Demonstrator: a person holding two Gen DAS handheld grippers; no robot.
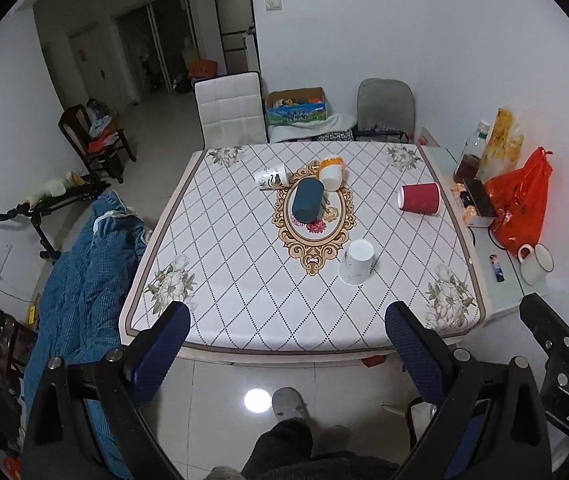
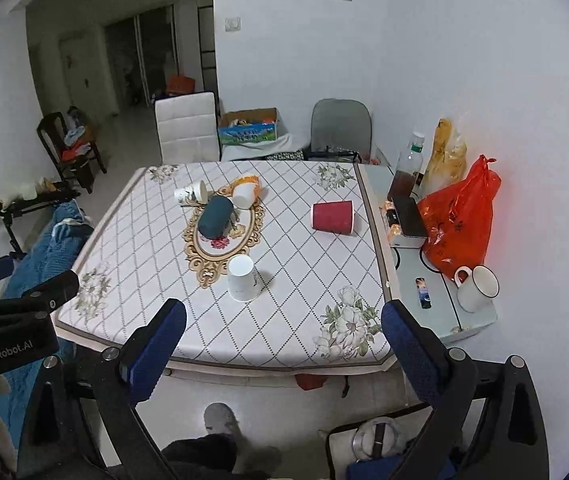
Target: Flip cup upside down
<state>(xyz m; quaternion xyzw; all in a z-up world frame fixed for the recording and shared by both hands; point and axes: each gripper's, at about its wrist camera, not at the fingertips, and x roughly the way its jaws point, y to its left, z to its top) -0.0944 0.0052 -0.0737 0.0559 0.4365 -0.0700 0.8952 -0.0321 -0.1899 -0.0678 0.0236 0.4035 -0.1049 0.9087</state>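
I read "GenRobot.AI" on the body of the left gripper (image 2: 24,300) where it enters the right wrist view at far left, and "DAS" on the body of the right gripper (image 1: 564,320) at the right edge of the left wrist view.

Largest first: the table (image 1: 244,280) carries a white diamond-pattern cloth with a gold oval medallion at centre. To its right a side table (image 2: 440,308) holds a red plastic bag (image 2: 460,220), a yellow bag of contents I cannot identify, a bottle of dark liquid (image 2: 404,172) and a white enamel mug (image 2: 476,288) standing upright.

Cups on the cloth:
- dark teal cup (image 1: 307,200) — lying on its side on the medallion;
- red cup (image 1: 419,198) — on its side, far right;
- white paper cup (image 1: 356,262) — standing mouth down, nearest to me, just right of the medallion's near tip;
- orange-and-white cup (image 1: 331,174) and printed white cup (image 1: 271,177) — tipped over at the far end.

Both grippers hang over the floor short of the table's near edge, level and pointed at the table. Each shows its blue-padded fingers (image 1: 164,336) spread wide with nothing between them.
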